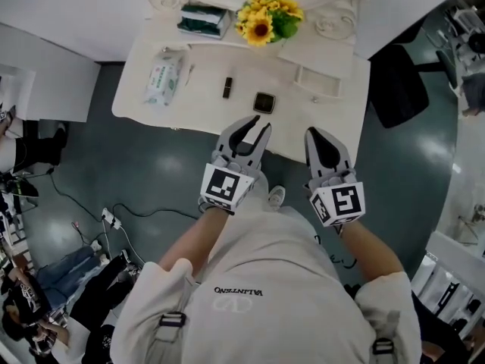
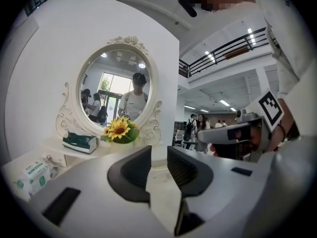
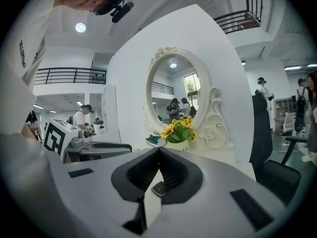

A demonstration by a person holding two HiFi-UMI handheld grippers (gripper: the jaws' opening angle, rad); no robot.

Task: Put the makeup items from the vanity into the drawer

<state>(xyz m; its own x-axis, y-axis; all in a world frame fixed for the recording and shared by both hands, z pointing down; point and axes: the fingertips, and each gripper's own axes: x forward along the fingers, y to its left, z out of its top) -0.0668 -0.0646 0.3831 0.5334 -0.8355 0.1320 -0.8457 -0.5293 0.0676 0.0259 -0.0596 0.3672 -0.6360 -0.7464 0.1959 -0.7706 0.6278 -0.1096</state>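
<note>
On the white vanity [image 1: 151, 105] lie a dark lipstick tube [image 1: 227, 87] and a square dark compact [image 1: 264, 102]. My left gripper [image 1: 256, 124] hovers at the vanity's front edge just below the compact; its jaws stand a little apart with nothing between them [image 2: 159, 155]. My right gripper [image 1: 313, 132] is beside it to the right, also over the front edge, with its tips together and empty [image 3: 159, 150]. The compact [image 3: 158, 188] shows through the gap below the right gripper's tips. No drawer is visible from here.
A wipes pack [image 1: 164, 78], a green tissue box [image 1: 203, 19], sunflowers [image 1: 265, 14] and a small white tray [image 1: 318, 78] sit on the vanity below the oval mirror [image 2: 119, 90]. A black chair [image 1: 398, 86] stands to the right. Cables [image 1: 114, 218] lie on the floor at left.
</note>
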